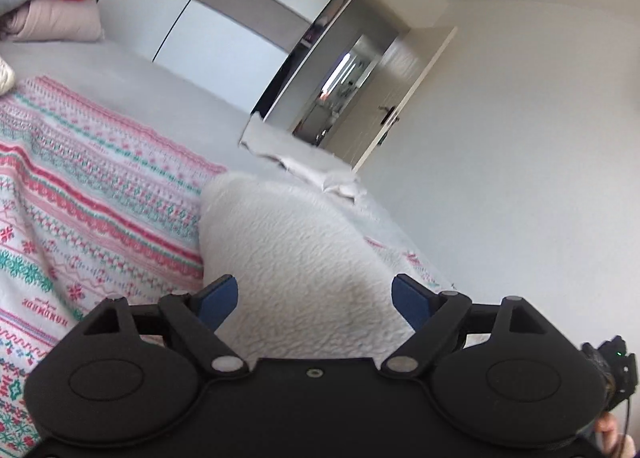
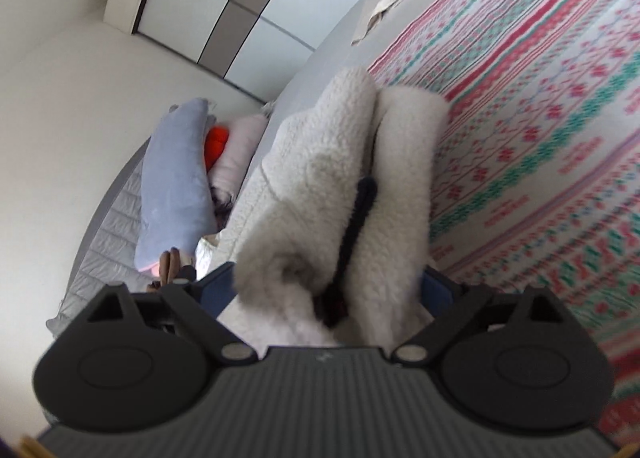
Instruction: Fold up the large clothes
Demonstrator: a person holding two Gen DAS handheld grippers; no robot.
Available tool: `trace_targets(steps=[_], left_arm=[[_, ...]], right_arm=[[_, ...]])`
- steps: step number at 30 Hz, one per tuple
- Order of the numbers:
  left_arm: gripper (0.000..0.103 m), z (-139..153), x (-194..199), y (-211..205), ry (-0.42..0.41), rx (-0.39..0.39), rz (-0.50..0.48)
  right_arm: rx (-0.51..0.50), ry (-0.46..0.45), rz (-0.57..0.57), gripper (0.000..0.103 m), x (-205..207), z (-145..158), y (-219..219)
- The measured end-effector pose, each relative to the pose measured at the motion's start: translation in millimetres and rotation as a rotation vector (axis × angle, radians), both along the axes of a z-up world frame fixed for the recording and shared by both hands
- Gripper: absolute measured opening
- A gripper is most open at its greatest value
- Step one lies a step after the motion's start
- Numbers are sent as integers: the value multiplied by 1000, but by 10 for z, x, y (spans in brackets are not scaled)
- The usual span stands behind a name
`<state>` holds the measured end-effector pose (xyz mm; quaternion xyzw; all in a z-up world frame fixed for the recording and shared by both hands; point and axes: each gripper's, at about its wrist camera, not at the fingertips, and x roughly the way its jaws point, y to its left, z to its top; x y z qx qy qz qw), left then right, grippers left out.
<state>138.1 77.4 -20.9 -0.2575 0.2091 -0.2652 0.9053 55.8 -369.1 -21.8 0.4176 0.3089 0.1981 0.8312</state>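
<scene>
Jaws of left gripper (image 1: 316, 298) and right gripper (image 2: 328, 290) clamped wide on fleece jacket (image 2: 328, 162): white, fluffy, thickly bunched, dark zip strip (image 2: 356, 218) along fold, raised off bed; striped blanket (image 2: 540, 138) at three o'clock.

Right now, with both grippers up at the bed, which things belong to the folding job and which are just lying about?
In the job:
- white fleece garment, a bulky fold between each gripper's fingers
- left gripper
- right gripper

Lying about:
- patterned blanket
- lilac pillow
- orange item
- crumpled white cloth
</scene>
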Motion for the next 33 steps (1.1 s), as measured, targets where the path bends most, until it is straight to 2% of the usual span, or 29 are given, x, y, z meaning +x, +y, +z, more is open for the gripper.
trace_targets(steps=[3,6,7,8,9,10,11,13,15,17,19,21,23,25,26,29,33], left_arm=[[81,39,5,-32,-70,5,42],[71,123,93,-127,-137,27,56],[66,129,104,-159,-145,31,45],[63,161,130,-185,-148,35,28],[55,172,138,-211,-146,44,6],[49,159,144,-261,-145,55,-22],[46,154,122,-321,-146,69,-51],[44,147,51,-441,-175,126,-65],[44,113,-3,-546,-201,184,-87],[44,46,-51,-661,-229,263,-102],[45,-27,-120,-777,-292,363,-91],[47,1,-145,-795,-299,388,-59],[47,62,-149,-726,-264,366,-20],[55,153,-220,-648,-218,345,1],[55,203,-273,-612,-195,343,15],[57,309,-406,-546,-126,367,49],[82,341,-598,-525,-34,397,101]], right_arm=[[42,-22,-17,94,-185,53,-5],[44,31,-15,91,-226,28,54],[43,55,-19,84,-221,-7,60],[46,75,-29,70,-181,-45,81],[46,78,-40,62,-146,-73,105],[47,59,-60,44,-129,-94,115],[46,18,-76,32,-131,-85,133],[-12,-47,-124,25,-137,30,134],[-79,-39,-166,25,-103,60,110],[-151,66,-186,25,-12,-66,103],[-155,139,-182,29,21,-237,111],[-182,116,-183,35,-63,-186,149],[-228,57,-191,53,-193,-26,203],[-306,3,-213,62,-330,139,289],[-357,-22,-223,67,-396,213,349],[-478,-89,-232,72,-571,382,566],[-605,-138,-230,81,-769,490,892]])
